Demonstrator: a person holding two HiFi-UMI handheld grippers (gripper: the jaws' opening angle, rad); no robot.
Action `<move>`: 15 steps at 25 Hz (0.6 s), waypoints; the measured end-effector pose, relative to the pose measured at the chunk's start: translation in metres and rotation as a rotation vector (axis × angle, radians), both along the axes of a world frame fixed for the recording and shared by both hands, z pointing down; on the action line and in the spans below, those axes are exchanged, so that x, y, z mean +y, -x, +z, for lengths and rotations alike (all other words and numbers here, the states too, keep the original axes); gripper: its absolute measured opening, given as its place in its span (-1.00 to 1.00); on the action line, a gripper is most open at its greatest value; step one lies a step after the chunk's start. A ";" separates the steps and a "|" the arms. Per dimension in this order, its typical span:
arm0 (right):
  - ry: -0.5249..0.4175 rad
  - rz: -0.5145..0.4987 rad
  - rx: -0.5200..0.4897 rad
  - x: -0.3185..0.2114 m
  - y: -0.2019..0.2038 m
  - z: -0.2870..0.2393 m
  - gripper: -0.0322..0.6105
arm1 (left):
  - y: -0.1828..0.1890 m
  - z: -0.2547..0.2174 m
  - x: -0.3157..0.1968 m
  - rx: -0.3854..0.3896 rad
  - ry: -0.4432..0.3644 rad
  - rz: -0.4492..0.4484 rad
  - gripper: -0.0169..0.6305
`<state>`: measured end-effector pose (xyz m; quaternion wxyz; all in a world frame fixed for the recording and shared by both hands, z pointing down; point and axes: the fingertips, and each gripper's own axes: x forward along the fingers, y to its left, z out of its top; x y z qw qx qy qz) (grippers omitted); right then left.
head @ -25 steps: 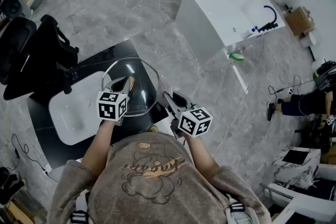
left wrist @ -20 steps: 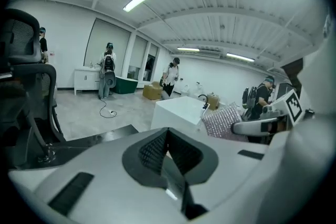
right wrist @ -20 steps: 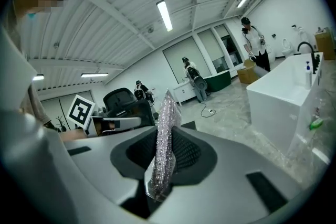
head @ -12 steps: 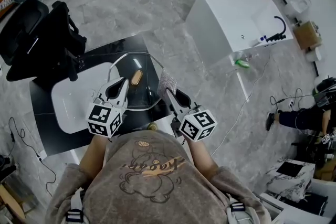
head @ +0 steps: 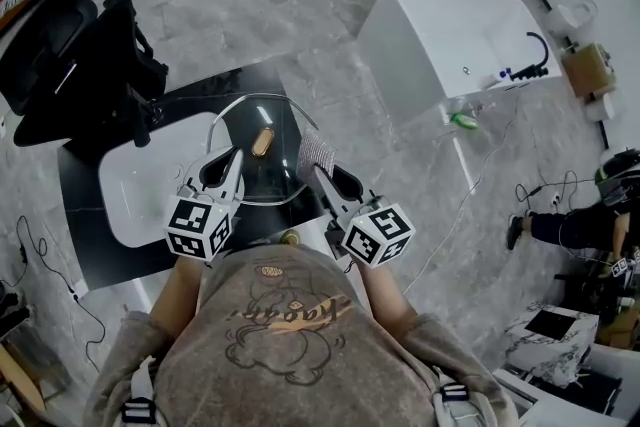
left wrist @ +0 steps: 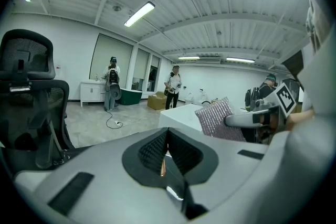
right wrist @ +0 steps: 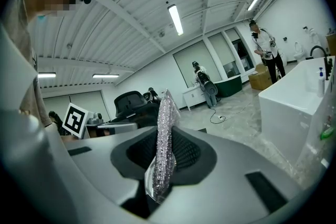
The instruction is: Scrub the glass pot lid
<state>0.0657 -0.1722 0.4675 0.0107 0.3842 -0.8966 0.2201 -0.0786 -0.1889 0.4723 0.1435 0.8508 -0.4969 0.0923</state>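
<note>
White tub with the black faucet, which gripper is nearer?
Right. The right gripper, shut on the scrub cloth, sits on the tub's side; the left gripper grips the glass lid farther away.

scrub pad (head: 318, 153) right of lid (head: 262, 143)

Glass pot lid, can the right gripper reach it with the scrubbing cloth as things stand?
Probably yes. The right gripper holds the silvery scrubbing cloth close beside the glass pot lid, which the left gripper clamps at its rim. Nothing shows between cloth and glass.
</note>
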 end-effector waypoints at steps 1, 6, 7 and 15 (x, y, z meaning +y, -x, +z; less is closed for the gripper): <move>-0.001 0.000 -0.002 0.000 0.000 0.000 -0.65 | 0.000 0.001 0.000 0.002 0.002 -0.002 -0.90; 0.003 0.000 -0.005 -0.001 -0.001 0.002 -0.65 | -0.006 0.006 -0.003 -0.005 0.016 -0.007 -0.90; 0.004 -0.001 -0.006 -0.001 0.000 0.002 -0.65 | -0.006 0.006 -0.003 -0.010 0.014 -0.007 -0.90; 0.005 -0.011 -0.007 -0.001 0.000 0.004 -0.65 | -0.007 0.010 -0.003 -0.014 0.027 -0.007 -0.89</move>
